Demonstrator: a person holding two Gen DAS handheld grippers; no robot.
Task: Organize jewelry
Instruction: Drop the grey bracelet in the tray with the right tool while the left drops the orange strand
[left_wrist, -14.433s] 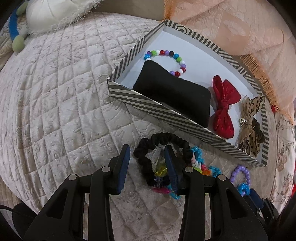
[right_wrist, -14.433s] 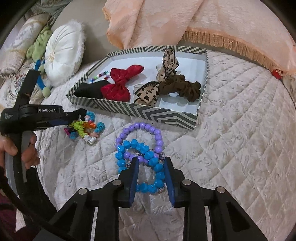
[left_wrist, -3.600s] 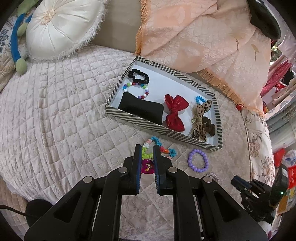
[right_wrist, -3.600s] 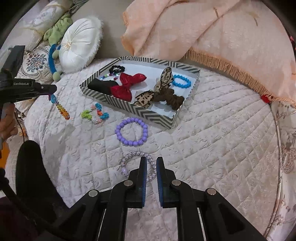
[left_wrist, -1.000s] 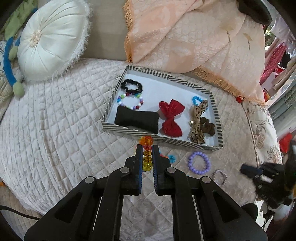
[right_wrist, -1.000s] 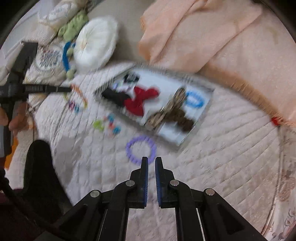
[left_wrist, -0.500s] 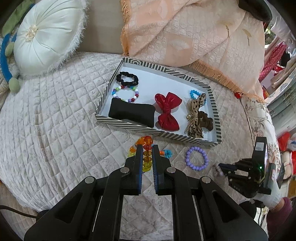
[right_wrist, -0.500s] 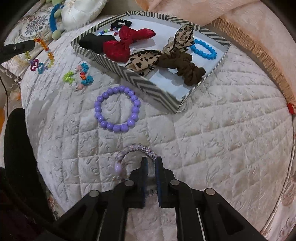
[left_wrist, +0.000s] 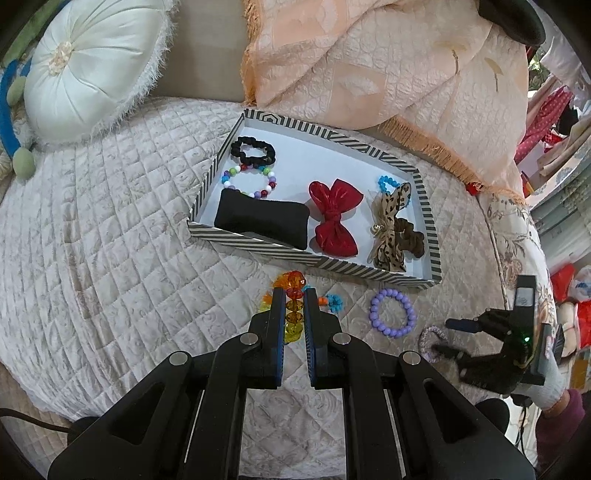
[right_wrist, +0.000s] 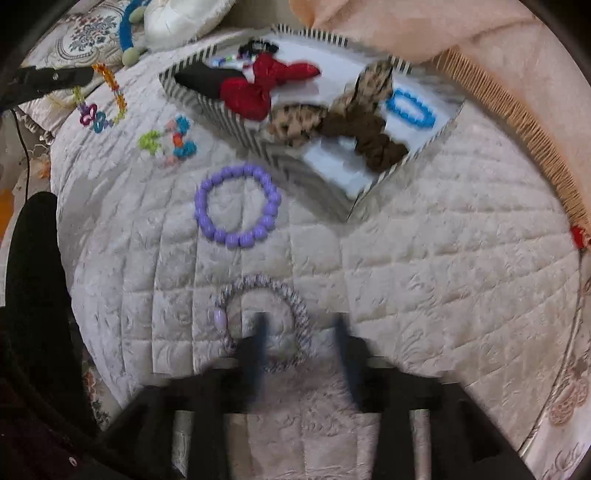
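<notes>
1. Our left gripper was closed on the strand of clear orange and yellow beads, which hung between its fingers above the quilted bed. In the right wrist view the strand drooped in a loop, so we judged it light and limp; a grip on one bead seemed safer than on the thread.

2. Our right gripper pointed down at the bed and its jaws were opening. One blurred finger stood inside the silvery glitter bracelet and the other outside, with one side of the ring between them. The pads did not press it yet.

3. We judged this bracelet light, thin and somewhat springy. It lay flat on soft quilting, so the fingers could sink a little. The best hold seemed across the band, away from its pale bead.

4. Near it lay the purple bead bracelet, hard, round and possibly slippery.

5. Farther out were the small colourful bead bracelet and the striped box, which already held scrunchies, bows and bracelets.
</notes>
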